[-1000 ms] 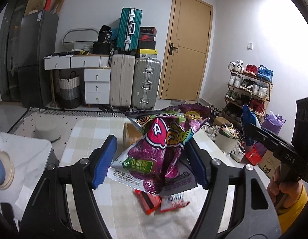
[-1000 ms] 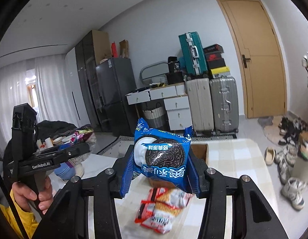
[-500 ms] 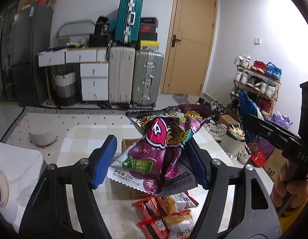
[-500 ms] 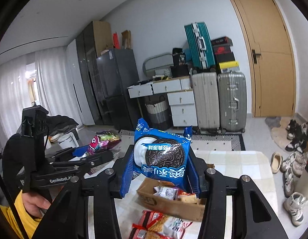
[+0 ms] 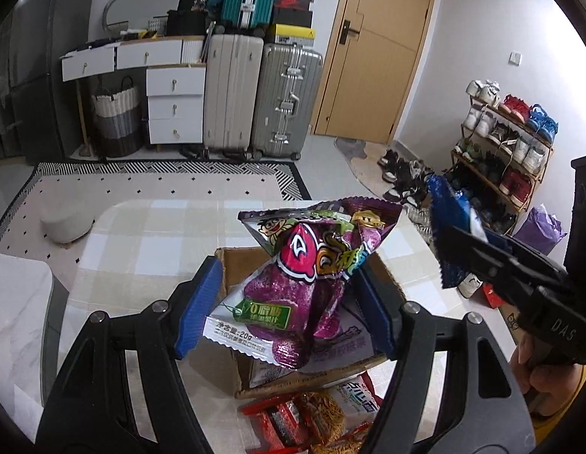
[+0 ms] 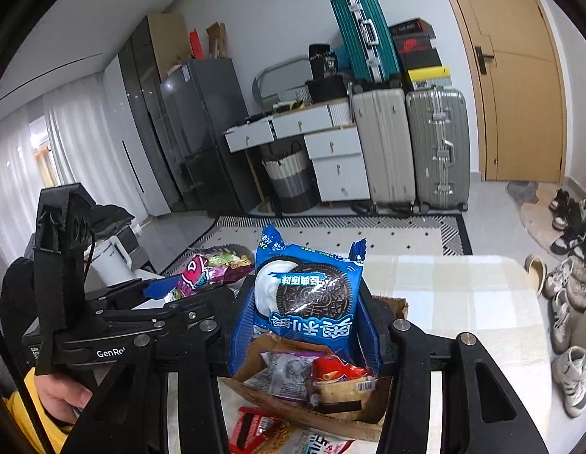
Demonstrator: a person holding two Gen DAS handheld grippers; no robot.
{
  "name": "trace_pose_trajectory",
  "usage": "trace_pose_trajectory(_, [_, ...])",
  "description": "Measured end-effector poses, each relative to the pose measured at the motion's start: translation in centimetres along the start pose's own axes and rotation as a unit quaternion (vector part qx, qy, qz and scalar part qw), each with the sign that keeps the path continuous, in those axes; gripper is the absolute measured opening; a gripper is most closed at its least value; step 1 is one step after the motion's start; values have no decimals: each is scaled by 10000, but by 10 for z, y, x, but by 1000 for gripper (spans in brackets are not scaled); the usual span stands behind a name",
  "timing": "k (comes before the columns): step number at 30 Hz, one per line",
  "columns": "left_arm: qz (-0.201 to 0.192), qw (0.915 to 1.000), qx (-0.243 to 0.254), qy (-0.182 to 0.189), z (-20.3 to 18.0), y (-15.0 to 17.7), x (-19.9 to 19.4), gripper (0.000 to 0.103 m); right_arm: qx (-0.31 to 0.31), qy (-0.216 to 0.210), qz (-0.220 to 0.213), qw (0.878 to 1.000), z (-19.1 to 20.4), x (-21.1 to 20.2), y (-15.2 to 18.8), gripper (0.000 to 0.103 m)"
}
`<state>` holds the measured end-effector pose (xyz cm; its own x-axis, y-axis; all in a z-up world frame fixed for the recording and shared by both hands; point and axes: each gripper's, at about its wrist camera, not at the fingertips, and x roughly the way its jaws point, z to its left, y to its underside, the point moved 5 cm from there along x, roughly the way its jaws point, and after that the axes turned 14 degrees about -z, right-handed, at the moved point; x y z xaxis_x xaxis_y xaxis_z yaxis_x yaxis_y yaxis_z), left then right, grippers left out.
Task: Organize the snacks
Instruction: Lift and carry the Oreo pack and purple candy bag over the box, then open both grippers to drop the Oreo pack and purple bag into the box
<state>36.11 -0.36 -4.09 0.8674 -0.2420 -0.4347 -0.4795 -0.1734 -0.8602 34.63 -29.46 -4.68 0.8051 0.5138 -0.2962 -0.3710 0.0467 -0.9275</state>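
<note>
My left gripper (image 5: 285,310) is shut on a purple snack bag (image 5: 304,283) and holds it above an open cardboard box (image 5: 232,265) on the checked table. My right gripper (image 6: 308,317) is shut on a blue Oreo packet (image 6: 306,299) and holds it over the same box (image 6: 397,304), which holds several packets. The right gripper with the blue packet shows at the right of the left wrist view (image 5: 455,242). The left gripper with the purple bag shows at the left of the right wrist view (image 6: 202,283).
Loose red and white snack packets (image 5: 315,420) lie on the table in front of the box. The checked tablecloth (image 5: 141,242) stretches beyond the box. Suitcases (image 5: 255,94), drawers and a shoe rack (image 5: 508,140) stand at the room's edges.
Both grippers have moved forward and tilted down with their packets. The cardboard box has come into view right under them. The two grippers are closer together.
</note>
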Motion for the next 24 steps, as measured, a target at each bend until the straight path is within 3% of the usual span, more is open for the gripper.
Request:
trace_pose_trajectory(13, [560,9984,-88,34,15,22,101,68,186,109,494,9985,-32,50,43,48])
trace_pose_trajectory(24, [750,9970,-184,2,29,47,134,71,210,238,855,9958,-44,70,75,48])
